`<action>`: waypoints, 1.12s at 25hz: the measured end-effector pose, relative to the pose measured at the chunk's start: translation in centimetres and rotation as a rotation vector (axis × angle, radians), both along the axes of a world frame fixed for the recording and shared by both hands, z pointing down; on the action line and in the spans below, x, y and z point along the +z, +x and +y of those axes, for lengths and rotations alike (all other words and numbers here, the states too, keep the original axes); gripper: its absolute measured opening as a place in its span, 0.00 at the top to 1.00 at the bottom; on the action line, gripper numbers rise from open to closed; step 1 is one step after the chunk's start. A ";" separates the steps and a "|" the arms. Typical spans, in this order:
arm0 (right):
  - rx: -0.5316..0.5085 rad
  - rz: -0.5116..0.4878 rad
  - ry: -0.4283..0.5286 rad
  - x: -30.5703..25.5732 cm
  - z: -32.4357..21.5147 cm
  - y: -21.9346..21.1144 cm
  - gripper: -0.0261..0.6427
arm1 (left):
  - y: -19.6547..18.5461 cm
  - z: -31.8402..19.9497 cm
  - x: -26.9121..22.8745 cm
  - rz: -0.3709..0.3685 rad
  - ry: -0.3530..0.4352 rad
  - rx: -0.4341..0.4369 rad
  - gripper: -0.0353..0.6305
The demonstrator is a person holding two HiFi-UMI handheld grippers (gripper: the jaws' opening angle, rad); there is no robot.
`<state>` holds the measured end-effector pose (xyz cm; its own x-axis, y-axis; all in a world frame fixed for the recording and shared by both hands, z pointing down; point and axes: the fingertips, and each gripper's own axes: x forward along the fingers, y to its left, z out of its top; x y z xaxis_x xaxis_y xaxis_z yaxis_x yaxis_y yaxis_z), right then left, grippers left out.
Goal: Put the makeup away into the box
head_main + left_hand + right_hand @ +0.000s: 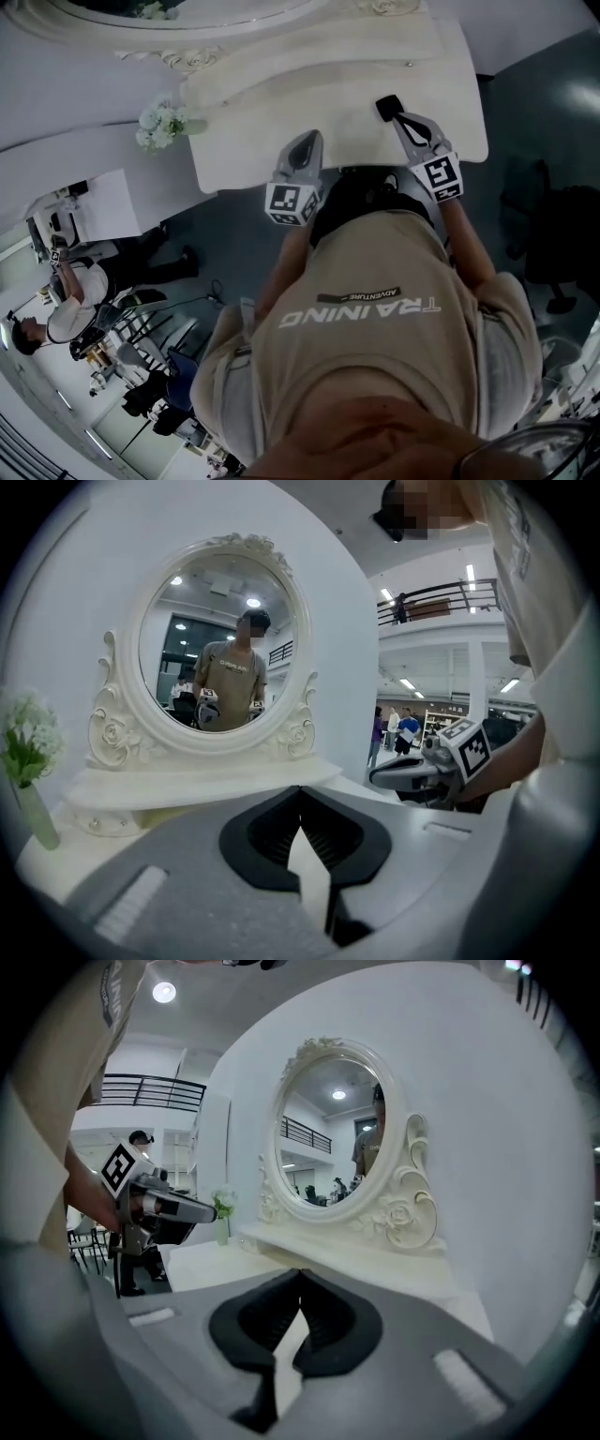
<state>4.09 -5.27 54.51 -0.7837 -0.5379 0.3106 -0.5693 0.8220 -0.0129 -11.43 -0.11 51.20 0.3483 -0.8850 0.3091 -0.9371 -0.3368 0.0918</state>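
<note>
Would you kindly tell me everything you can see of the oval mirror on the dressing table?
The mirror is oval, in a cream-white frame, carved or moulded by its look, with a floral crest on top and rose scrolls at both lower sides. It stands upright on a raised shelf at the back of the white dressing table. Its glass reflects ceiling lights and a person.

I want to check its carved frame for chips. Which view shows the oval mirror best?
The left gripper view: the oval mirror faces the camera almost head-on, whole frame visible. The right gripper view shows the mirror whole but from the side, foreshortened. The head view catches only its lower rim at the picture's top edge.
</note>
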 end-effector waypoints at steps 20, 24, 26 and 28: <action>0.515 0.047 -0.138 1.0 -10.6 0.9 0.96 | -2.7 -13.3 3.9 0.080 -0.014 0.309 0.94; 0.528 0.074 -0.172 2.6 -11.9 1.4 0.96 | -2.2 -14.8 4.6 0.084 -0.029 0.334 0.94; 0.510 0.081 -0.225 4.6 -12.3 1.5 0.96 | -2.1 -15.2 5.0 0.080 -0.047 0.333 0.94; 0.490 0.100 -0.258 6.7 -13.2 1.5 0.96 | -2.2 -15.5 5.3 0.067 -0.057 0.316 0.94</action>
<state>5.63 -18.48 61.18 -0.4212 -0.7284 0.5405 -0.8927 0.4381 -0.1053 -13.64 -15.56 56.46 0.6242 -0.7120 0.3217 -0.7783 -0.6025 0.1768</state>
